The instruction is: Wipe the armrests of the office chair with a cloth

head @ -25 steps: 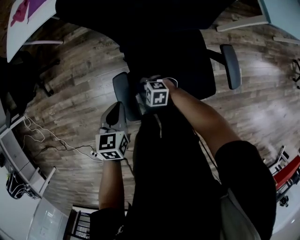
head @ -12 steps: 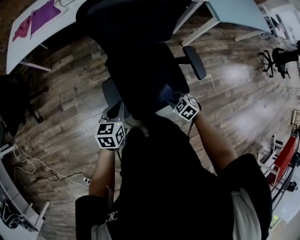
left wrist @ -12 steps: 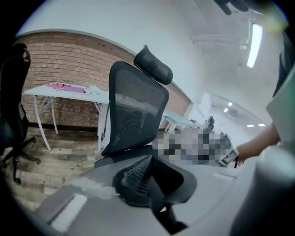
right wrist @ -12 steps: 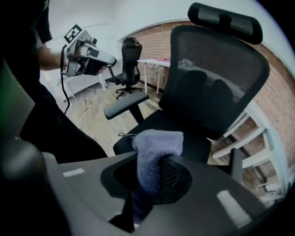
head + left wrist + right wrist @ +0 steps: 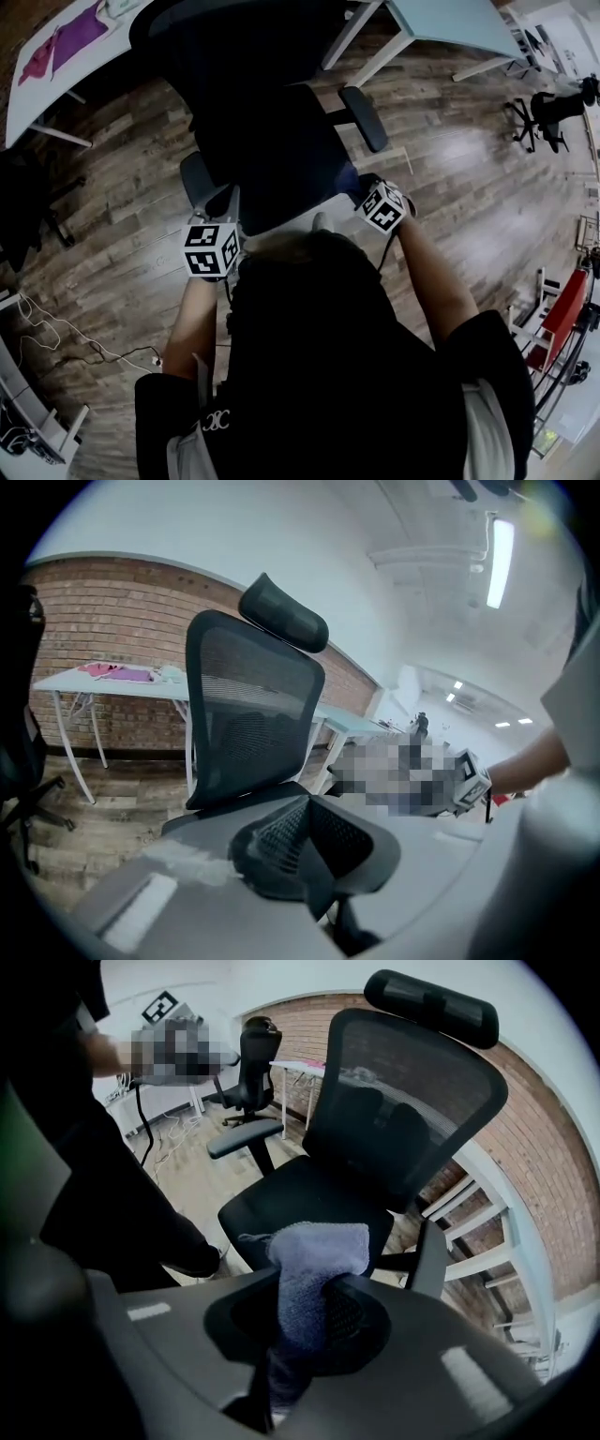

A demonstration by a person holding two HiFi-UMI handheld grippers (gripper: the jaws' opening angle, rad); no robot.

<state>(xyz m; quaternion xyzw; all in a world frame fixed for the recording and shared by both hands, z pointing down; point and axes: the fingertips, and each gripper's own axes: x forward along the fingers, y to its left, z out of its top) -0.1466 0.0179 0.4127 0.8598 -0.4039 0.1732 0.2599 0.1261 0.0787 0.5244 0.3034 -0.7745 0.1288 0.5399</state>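
Observation:
The black office chair [image 5: 267,155] stands just ahead of me on the wood floor, its seat facing me. Its grey left armrest [image 5: 194,182] and right armrest [image 5: 363,118] flank the seat. My right gripper [image 5: 362,190] hangs over the seat's front right corner, shut on a blue-grey cloth [image 5: 317,1265] that hangs folded from the jaws. In the right gripper view both armrests show, the left armrest [image 5: 246,1137] and the right armrest [image 5: 429,1256]. My left gripper [image 5: 223,214] hovers next to the left armrest. Its jaws look shut with nothing between them [image 5: 314,846], facing the mesh backrest [image 5: 251,726].
A white table [image 5: 52,58] with a pink cloth stands at the back left, and a pale table [image 5: 441,19] at the back right. Another black chair [image 5: 551,108] is at the far right. Cables [image 5: 66,342] lie on the floor at the left. A brick wall [image 5: 103,602] runs behind.
My right gripper has carried the cloth from the left armrest across to the seat's front right. The left gripper stayed near the left armrest. My view swung toward the chair's front.

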